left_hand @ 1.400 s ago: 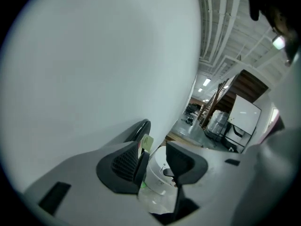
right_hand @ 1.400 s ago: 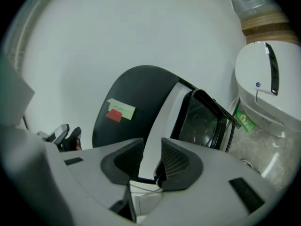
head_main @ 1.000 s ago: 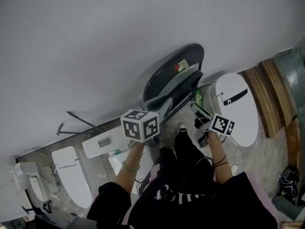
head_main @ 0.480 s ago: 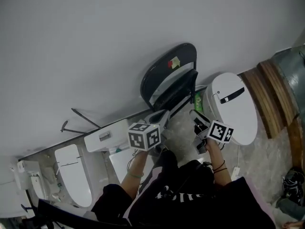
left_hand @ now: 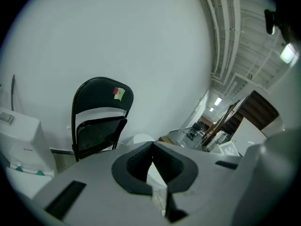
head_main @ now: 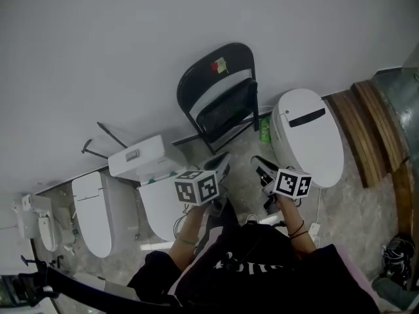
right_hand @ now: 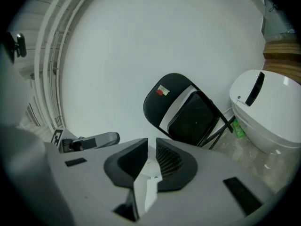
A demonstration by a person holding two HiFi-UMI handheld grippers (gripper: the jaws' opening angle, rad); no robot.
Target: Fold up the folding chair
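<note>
**Folded chair at the wall, both grippers held off it**

Opens on a plain white wall [head_main: 131, 38] above a pale stone floor [head_main: 243, 150] crowded with bathroom fittings. Shows the black folding chair [head_main: 219, 97] standing against that wall, seat swung up close under the backrest, with a red-and-green sticker [head_main: 218, 65] on the backrest. Sets a white toilet [head_main: 308, 142] just right of the chair, a small green bottle [head_main: 265, 129] between the two, and wooden boards [head_main: 370, 126] further right. Places a white cistern [head_main: 141, 157] left of the chair and nearer the camera. Holds the left gripper [head_main: 224, 159] in front of the chair, well apart from it, jaws pressed together with nothing between them. Holds the right gripper [head_main: 257, 163] in front of the chair too, to the right of the left gripper and equally apart from the chair, jaws just now closing down to a narrow slit, nothing between them.
</note>
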